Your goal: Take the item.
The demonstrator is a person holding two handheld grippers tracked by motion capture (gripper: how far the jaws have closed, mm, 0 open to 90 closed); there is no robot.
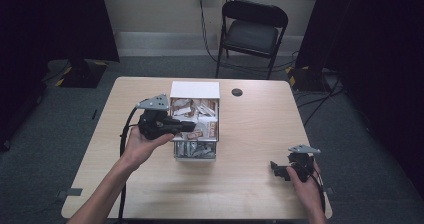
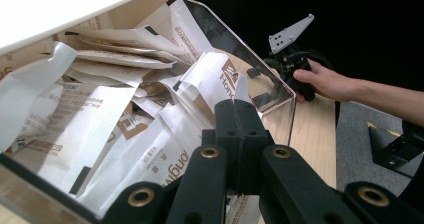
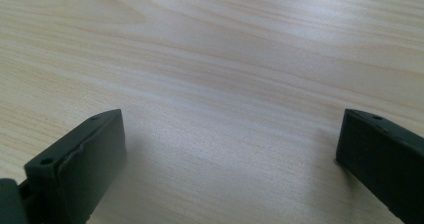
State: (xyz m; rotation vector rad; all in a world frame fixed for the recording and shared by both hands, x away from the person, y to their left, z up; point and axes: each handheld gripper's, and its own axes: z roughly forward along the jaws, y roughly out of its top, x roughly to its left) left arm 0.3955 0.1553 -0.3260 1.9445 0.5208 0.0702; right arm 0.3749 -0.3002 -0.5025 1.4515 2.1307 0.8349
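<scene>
You are at the picking step: your left tongs sit over the open clear drawer of the small white box at the middle of the bench, jaws pressed fully together among the paper sachets. Whether a sachet is pinched between them I cannot tell. Next, I judge, you should lift slowly and check that one comes away. Your right tongs rest wide apart on the bench, holding nothing.
</scene>
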